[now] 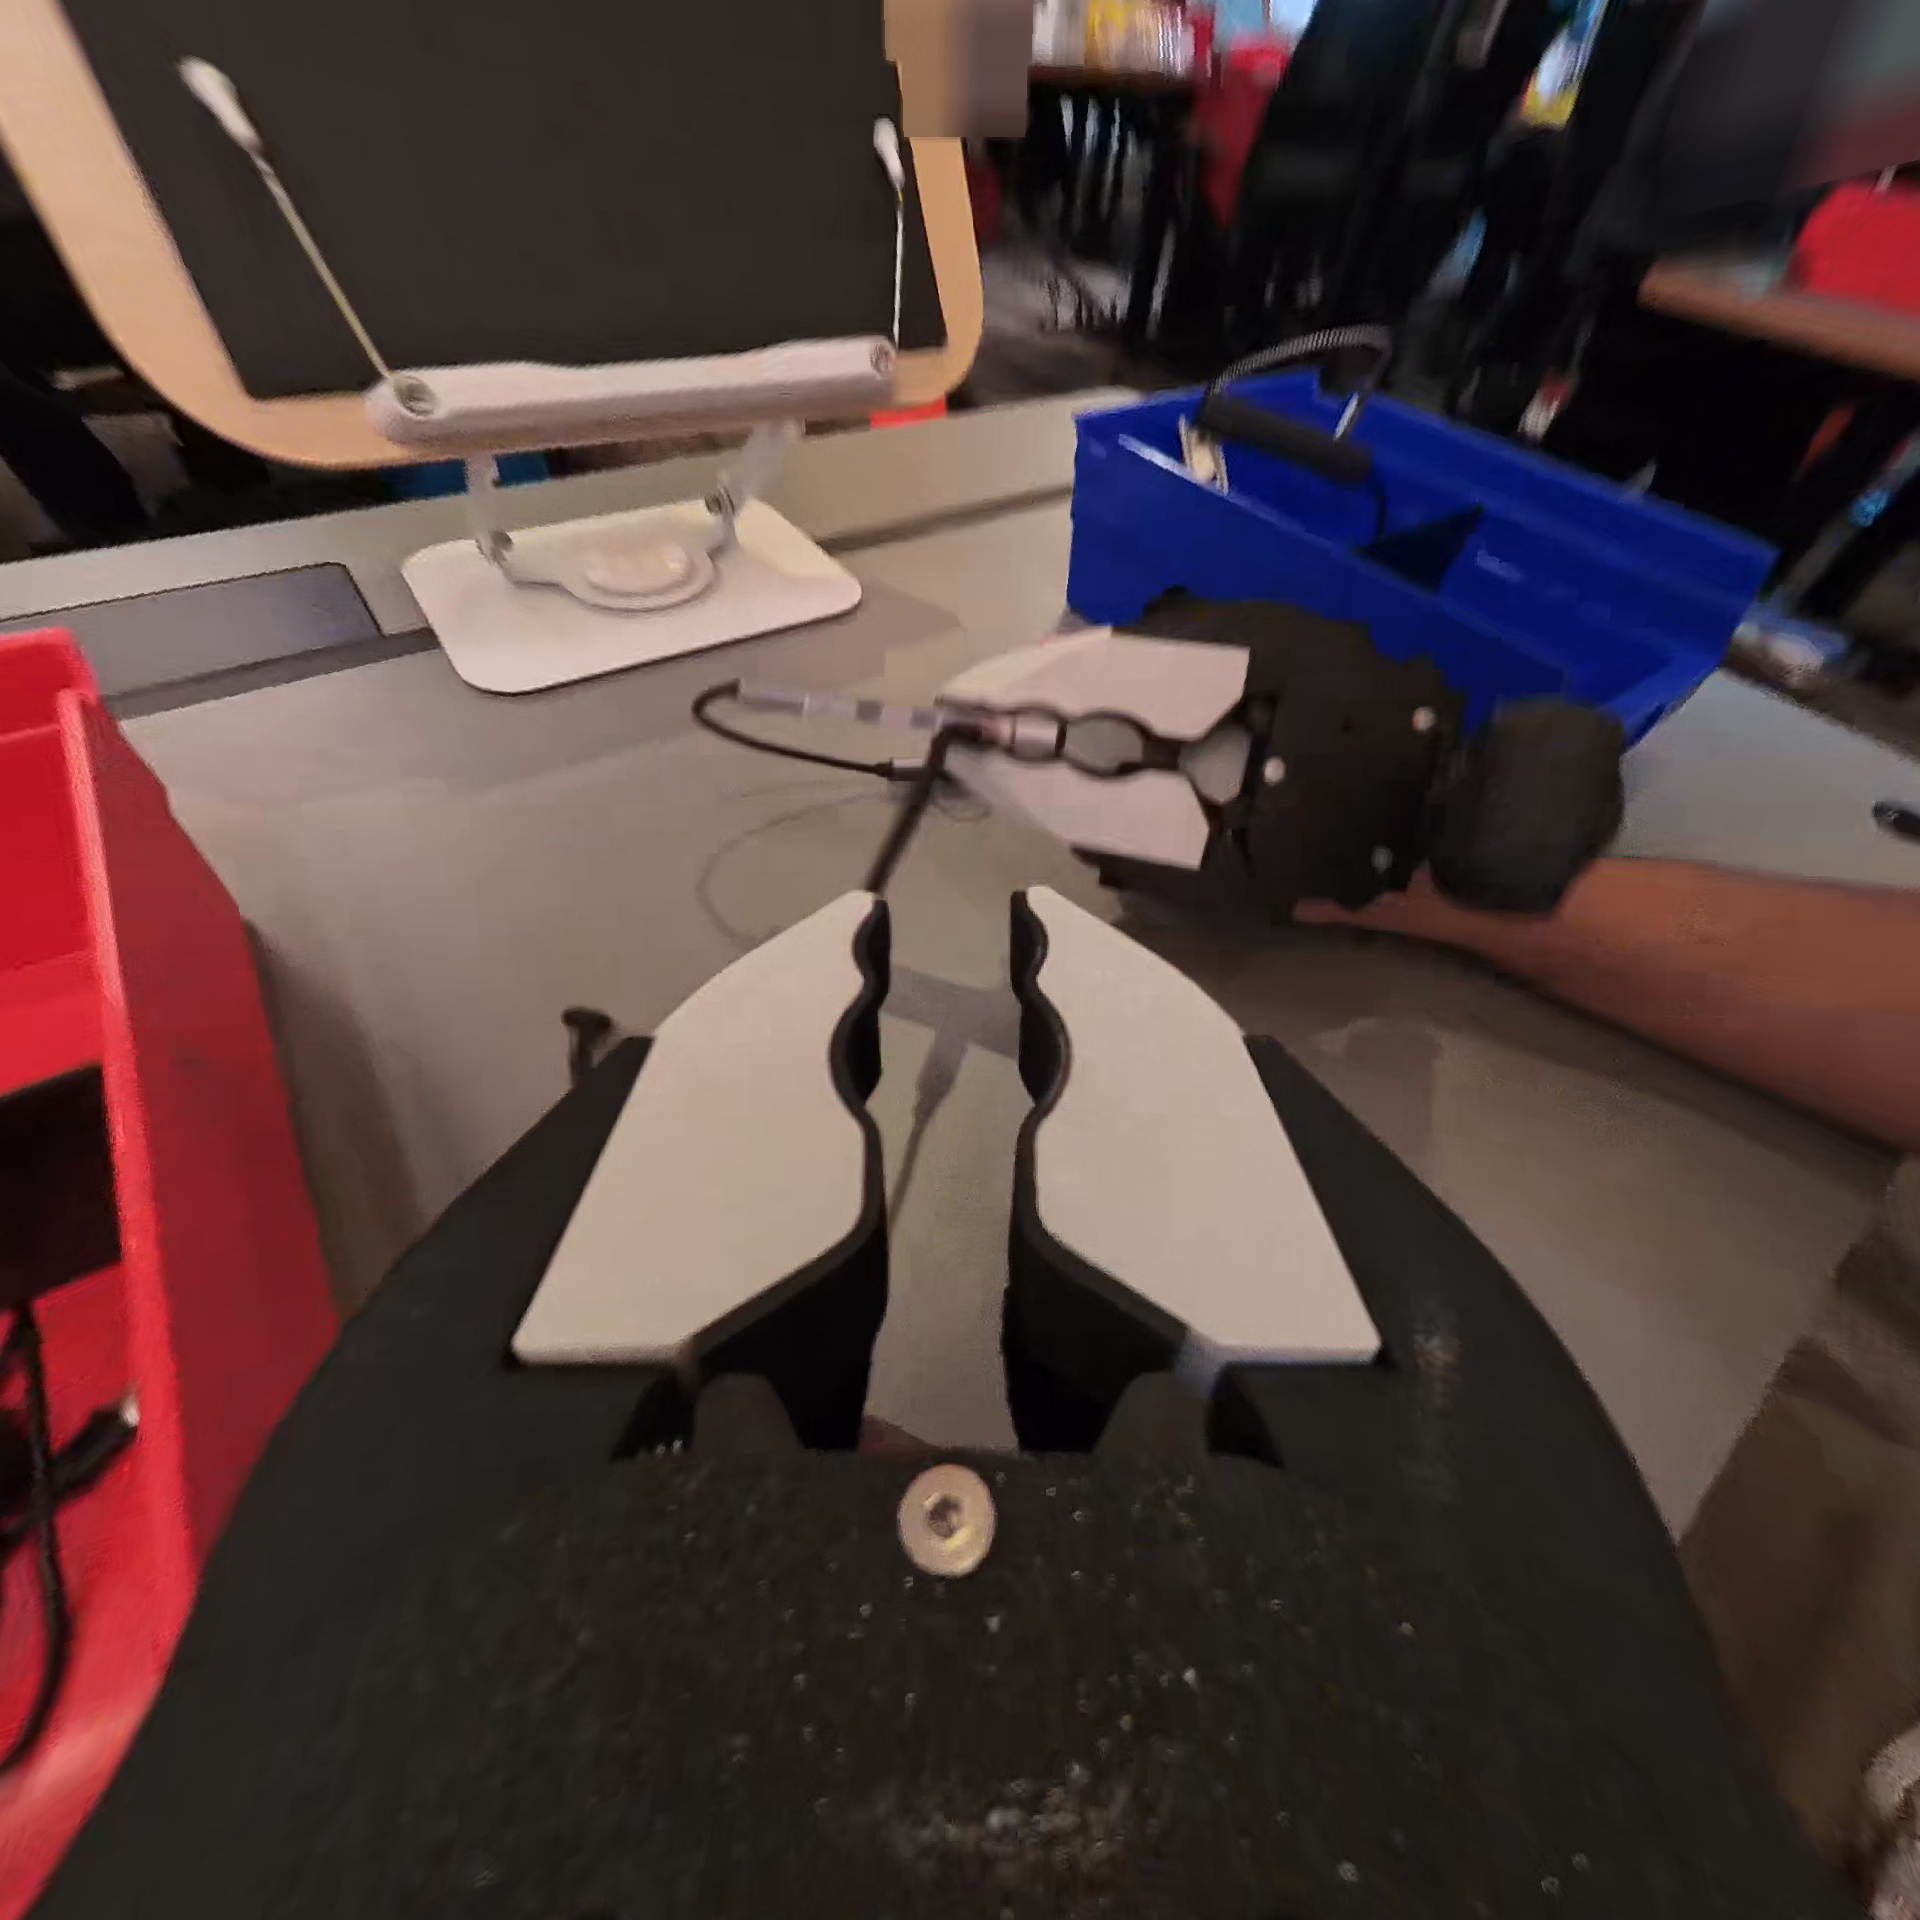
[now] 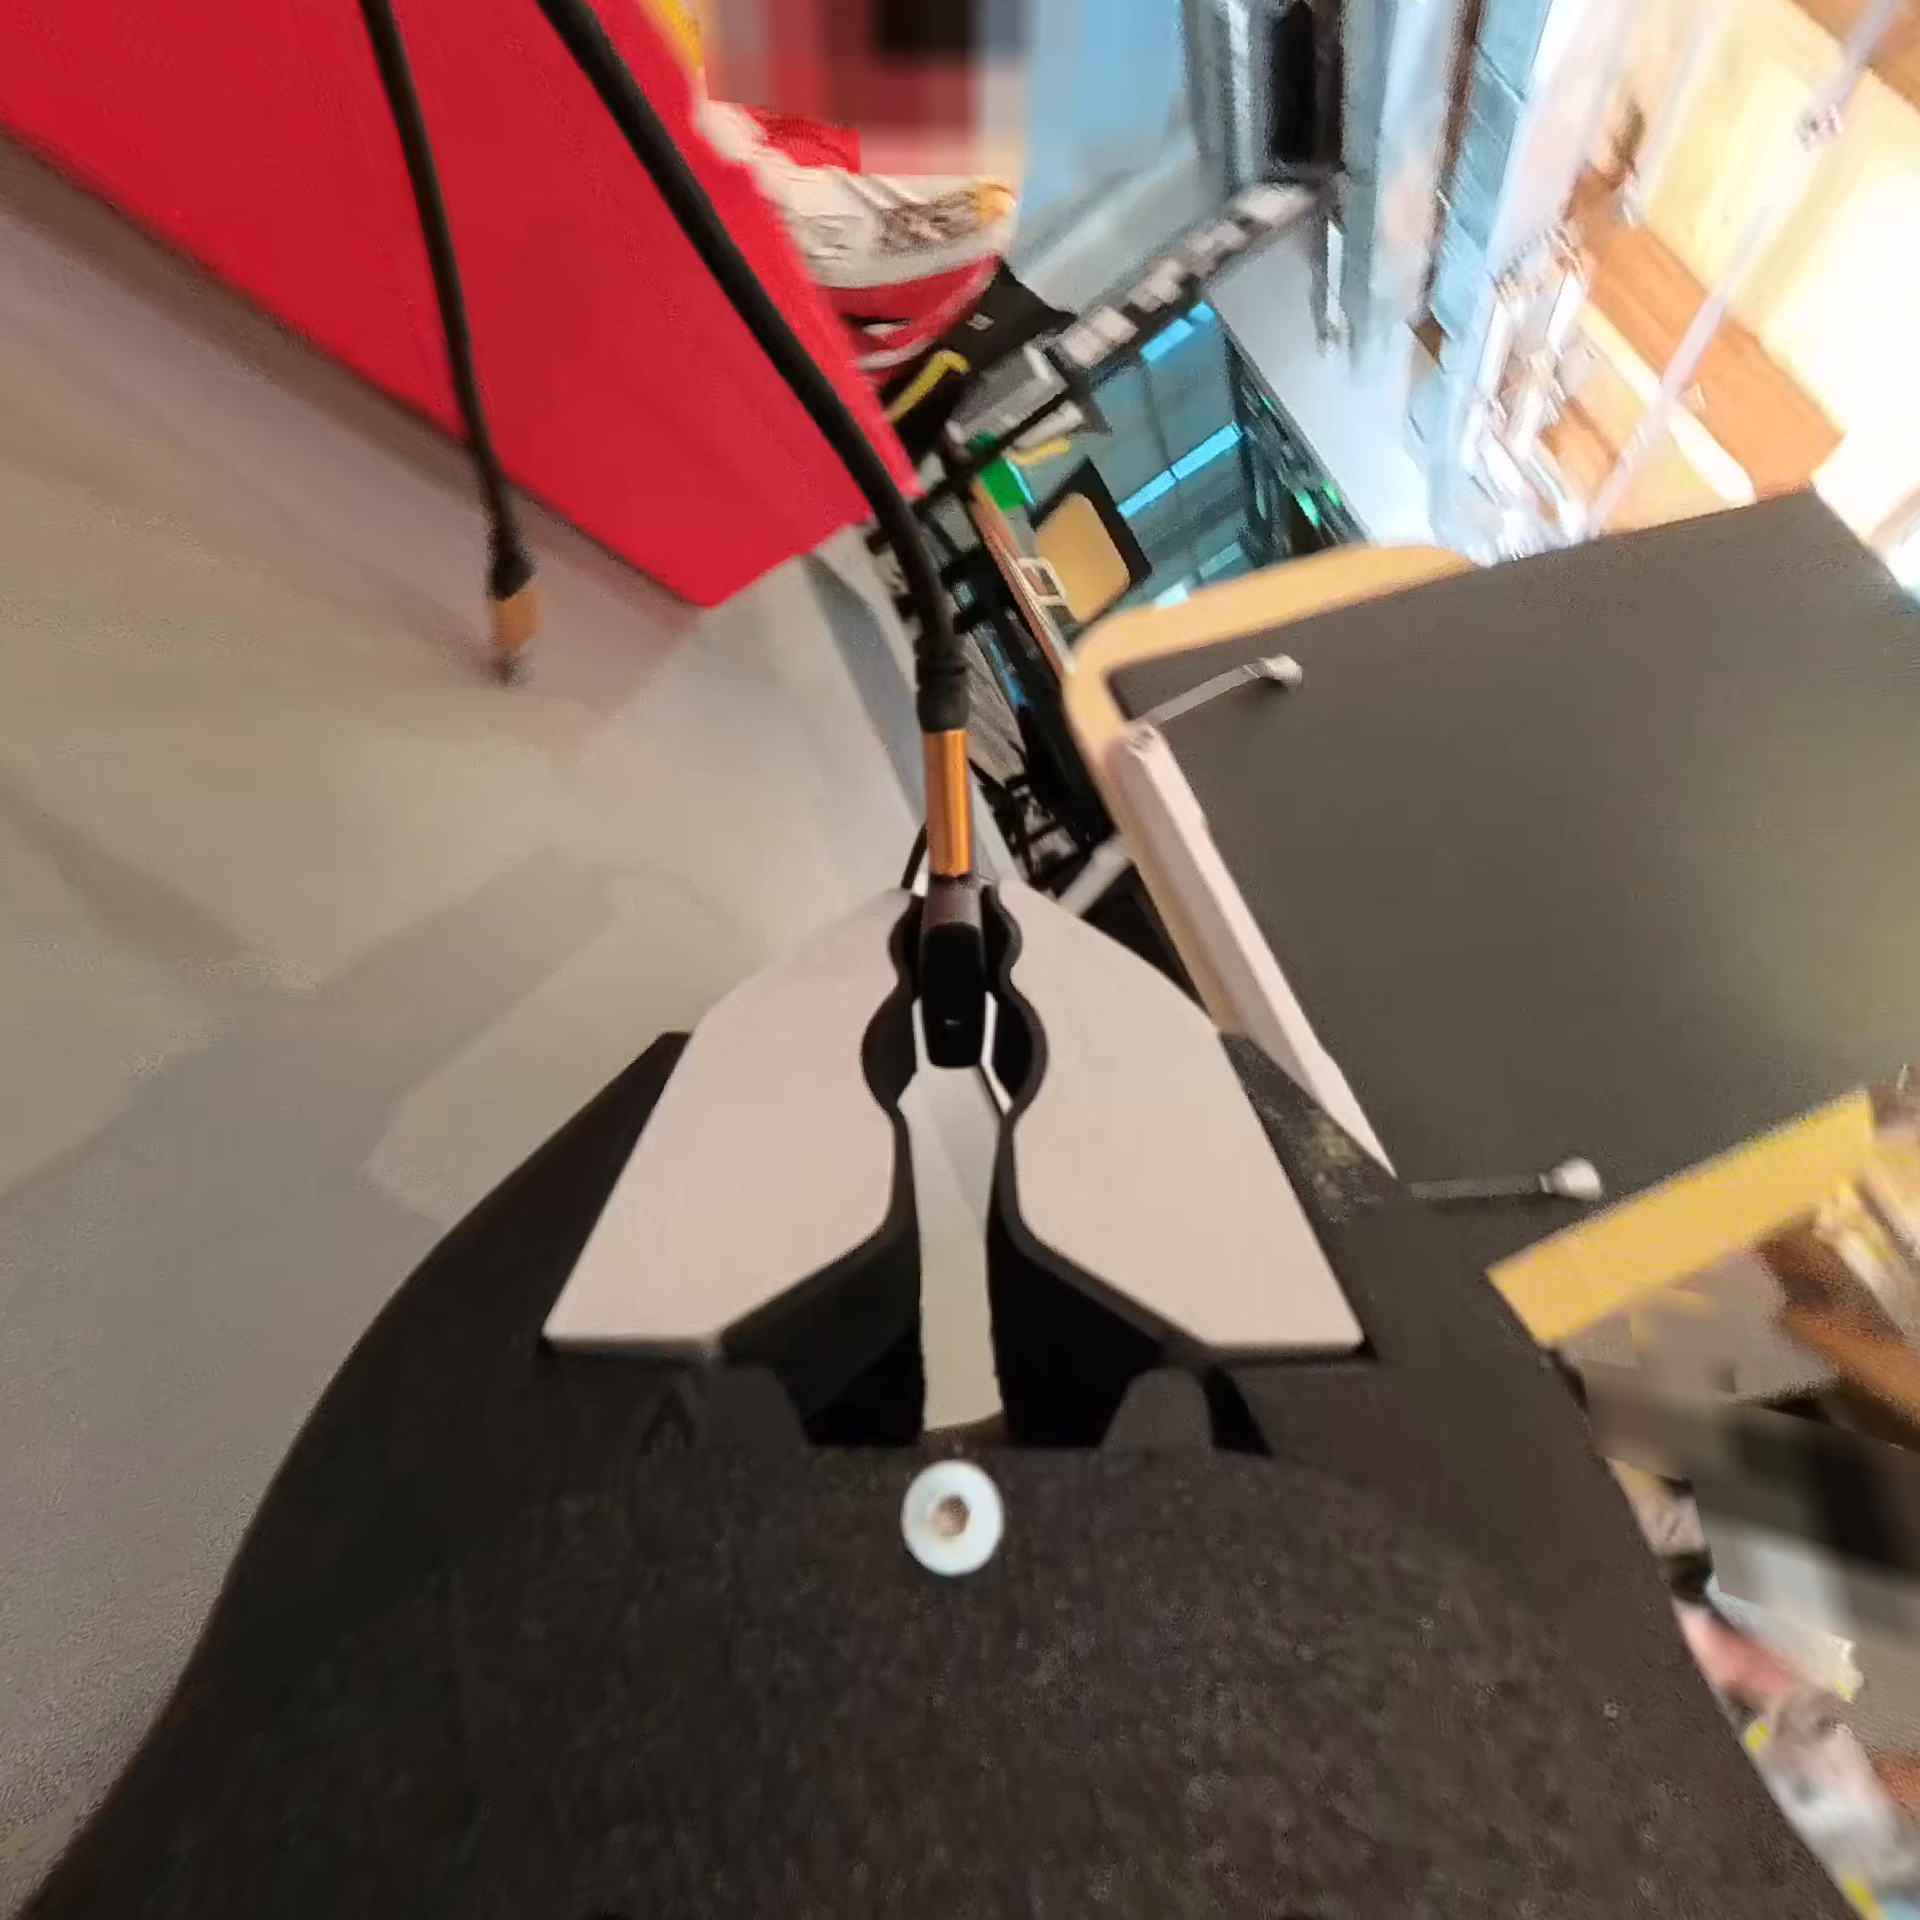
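- The left claw point(image 1: 948, 914), with pale grey scalloped fingers point(image 1: 727, 1143) on a black body, hangs just above the grey worktop point(image 1: 416, 883) with its fingers apart and nothing between them.
- Under the gap between those fingers a thin dark cable point(image 1: 906, 831) runs away across the worktop; whether a fingertip touches it I cannot tell.
- To the left, close by, stands a red plastic bin point(image 1: 135, 935) with dark cords in it.
- Further out on the right, the right claw point(image 1: 971, 732) lies turned on its side, low over the worktop, held by a person's forearm point(image 1: 1662, 935).
- Its fingers are clamped on a small dark metal connector point(image 2: 951, 971), which sits in the scalloped notches near the tips.
- A short gold-coloured plug sleeve point(image 2: 948, 800) sticks out just past the tips, and a black cable point(image 2: 727, 270) curves up and away from it.
- A second gold-tipped black cable end point(image 2: 509, 613) hangs in front of the red bin, well apart from the claw.
- Behind the right claw sits a blue plastic bin point(image 1: 1195, 499) with dividers and a black cable looped in it.
- Farthest back stands a black panel with a pale wooden rim point(image 1: 966, 260), propped on a white metal stand point(image 1: 623, 613).
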The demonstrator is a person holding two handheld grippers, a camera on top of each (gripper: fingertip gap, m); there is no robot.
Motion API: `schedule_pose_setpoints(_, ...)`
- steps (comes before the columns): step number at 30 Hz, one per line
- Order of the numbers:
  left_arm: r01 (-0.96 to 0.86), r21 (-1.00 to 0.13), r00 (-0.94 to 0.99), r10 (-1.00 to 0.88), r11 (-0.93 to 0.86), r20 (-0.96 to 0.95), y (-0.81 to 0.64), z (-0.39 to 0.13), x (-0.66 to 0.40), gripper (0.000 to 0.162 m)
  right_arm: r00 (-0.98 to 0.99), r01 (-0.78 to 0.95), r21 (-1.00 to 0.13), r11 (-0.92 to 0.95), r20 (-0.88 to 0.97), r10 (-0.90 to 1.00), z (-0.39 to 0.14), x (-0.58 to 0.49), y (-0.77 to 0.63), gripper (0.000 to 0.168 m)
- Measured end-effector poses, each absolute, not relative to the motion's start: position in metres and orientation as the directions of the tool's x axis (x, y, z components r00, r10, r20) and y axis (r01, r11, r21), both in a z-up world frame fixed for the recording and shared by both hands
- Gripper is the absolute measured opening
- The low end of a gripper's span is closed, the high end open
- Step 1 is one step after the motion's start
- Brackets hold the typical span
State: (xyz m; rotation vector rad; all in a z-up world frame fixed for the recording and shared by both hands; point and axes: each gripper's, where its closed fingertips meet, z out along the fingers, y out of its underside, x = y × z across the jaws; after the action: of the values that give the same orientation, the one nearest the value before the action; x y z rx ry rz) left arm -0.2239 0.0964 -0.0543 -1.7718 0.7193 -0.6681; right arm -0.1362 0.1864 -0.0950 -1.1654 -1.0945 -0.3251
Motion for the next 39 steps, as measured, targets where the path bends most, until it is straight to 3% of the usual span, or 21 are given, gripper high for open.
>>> schedule_pose_setpoints(4, -0.118, -0.938, 0.649, -0.740, -0.327, 0.177, 0.069, -0.091, -0.233, 0.021, 0.685, 0.570, -0.784, 0.245, 0.618, 0.385, -0.029, -0.103, 0.189, 0.009)
schedule_pose_setpoints(7, -0.162, -0.891, 0.648, -0.727, -0.424, 0.229, 0.061, -0.128, -0.235, 0.021, 0.694, 0.567, -0.810, 0.150, 0.568, 0.441, 0.037, -0.066, 0.182, 0.009)
schedule_pose_setpoints(10, -0.200, -0.869, 0.600, -0.758, -0.452, 0.256, 0.057, -0.131, -0.230, 0.021, 0.731, 0.559, -0.829, 0.021, 0.504, 0.461, 0.098, 0.009, 0.179, 0.009)
schedule_pose_setpoints(14, -0.212, -0.876, 0.575, -0.780, -0.434, 0.247, 0.056, -0.126, -0.231, 0.021, 0.728, 0.567, -0.812, -0.135, 0.418, 0.544, 0.125, 0.102, 0.181, 0.009)
schedule_pose_setpoints(18, -0.204, -0.877, 0.578, -0.776, -0.435, 0.251, 0.053, -0.124, -0.233, 0.020, 0.758, 0.507, -0.832, -0.224, 0.307, 0.575, 0.094, 0.157, 0.202, 0.009)
schedule_pose_setpoints(21, -0.218, -0.887, 0.588, -0.781, -0.406, 0.213, 0.053, -0.121, -0.233, 0.018, 0.770, 0.385, -0.871, -0.305, 0.121, 0.627, 0.055, 0.173, 0.208, 0.009)
schedule_pose_setpoints(26, -0.260, -0.884, 0.590, -0.788, -0.390, 0.174, 0.050, -0.126, -0.232, 0.018, 0.759, 0.351, -0.798, -0.490, -0.065, 0.648, -0.015, 0.202, 0.201, 0.010)
schedule_pose_setpoints(31, -0.301, -0.878, 0.585, -0.799, -0.373, 0.139, 0.048, -0.132, -0.227, 0.017, 0.735, 0.450, -0.636, -0.627, -0.135, 0.664, -0.061, 0.217, 0.191, 0.009)
schedule_pose_setpoints(35, -0.324, -0.875, 0.581, -0.806, -0.359, 0.115, 0.046, -0.134, -0.225, 0.017, 0.698, 0.633, -0.449, -0.631, -0.023, 0.716, -0.102, 0.217, 0.191, 0.009)
schedule_pose_setpoints(39, -0.338, -0.872, 0.578, -0.810, -0.354, 0.105, 0.044, -0.136, -0.224, 0.017, 0.690, 0.685, -0.327, -0.651, 0.005, 0.723, -0.136, 0.209, 0.195, 0.010)
